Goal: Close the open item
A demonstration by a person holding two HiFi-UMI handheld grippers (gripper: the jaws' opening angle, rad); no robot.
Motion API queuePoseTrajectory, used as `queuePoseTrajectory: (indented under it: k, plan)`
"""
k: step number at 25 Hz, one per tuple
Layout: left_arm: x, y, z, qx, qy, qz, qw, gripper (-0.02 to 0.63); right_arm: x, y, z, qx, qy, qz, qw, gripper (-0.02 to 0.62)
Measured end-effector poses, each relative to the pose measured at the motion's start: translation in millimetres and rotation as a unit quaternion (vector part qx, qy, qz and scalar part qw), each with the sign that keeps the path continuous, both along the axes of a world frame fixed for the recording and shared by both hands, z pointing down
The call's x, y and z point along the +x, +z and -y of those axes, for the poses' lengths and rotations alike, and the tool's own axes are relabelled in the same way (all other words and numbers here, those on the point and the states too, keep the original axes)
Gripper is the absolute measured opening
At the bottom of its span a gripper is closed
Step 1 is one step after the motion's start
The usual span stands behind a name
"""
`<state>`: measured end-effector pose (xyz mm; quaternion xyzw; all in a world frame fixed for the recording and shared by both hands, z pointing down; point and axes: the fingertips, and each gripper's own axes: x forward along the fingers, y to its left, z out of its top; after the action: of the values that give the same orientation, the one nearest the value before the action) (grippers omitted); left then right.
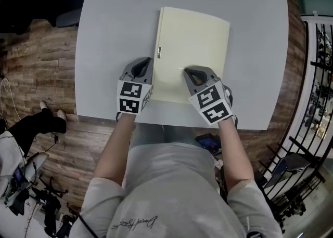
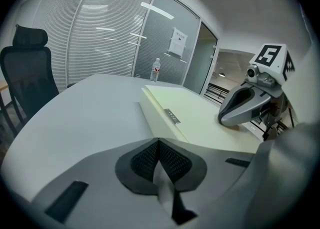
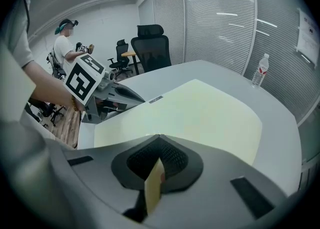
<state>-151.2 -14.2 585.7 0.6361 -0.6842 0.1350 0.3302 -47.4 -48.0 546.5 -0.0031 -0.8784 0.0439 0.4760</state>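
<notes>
A pale yellow folder (image 1: 192,50) lies flat and closed on the grey-white table (image 1: 114,24), with a small label (image 1: 159,52) on its spine at the left. My left gripper (image 1: 144,63) is shut and sits on the table just left of the spine. My right gripper (image 1: 187,70) is shut and rests on the folder's cover near its front edge. In the left gripper view the folder (image 2: 200,118) stretches ahead of the closed jaws (image 2: 158,140), and the right gripper (image 2: 245,105) sits on it. In the right gripper view the cover (image 3: 200,113) lies under the jaws (image 3: 159,137).
A water bottle (image 2: 156,69) stands at the table's far end. A black office chair (image 2: 27,73) is beside the table, against a glass wall with blinds. A person (image 3: 65,38) stands in the background. The table's front edge (image 1: 171,120) meets my body; the floor is wooden.
</notes>
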Motion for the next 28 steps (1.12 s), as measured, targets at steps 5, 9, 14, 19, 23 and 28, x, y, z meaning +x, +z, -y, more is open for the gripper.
queuePoseTrajectory:
  k: [5, 9, 14, 19, 23, 28]
  plan:
    - [1, 0, 1, 0.000, -0.002, -0.002, 1.0000, 0.009, -1, 2, 0, 0.003, -0.004, -0.007, 1.000, 0.015]
    - [2, 0, 1, 0.001, -0.002, -0.003, 1.0000, 0.009, -1, 5, 0, 0.014, -0.011, -0.020, 1.000, 0.015]
    - [1, -1, 0, 0.003, -0.003, -0.004, 1.0000, 0.009, -3, 9, -2, 0.030, -0.024, -0.048, 0.998, 0.015]
    - [1, 0, 0, 0.003, -0.003, -0.006, 1.0000, 0.009, -4, 14, -3, 0.036, -0.034, -0.078, 0.996, 0.015]
    - [2, 0, -2, 0.004, -0.003, -0.008, 1.0000, 0.009, -4, 16, -5, 0.038, -0.038, -0.094, 0.994, 0.015]
    - [3, 1, -1, 0.003, -0.004, -0.009, 0.9999, 0.009, -4, 20, -4, 0.032, -0.048, -0.111, 0.992, 0.015]
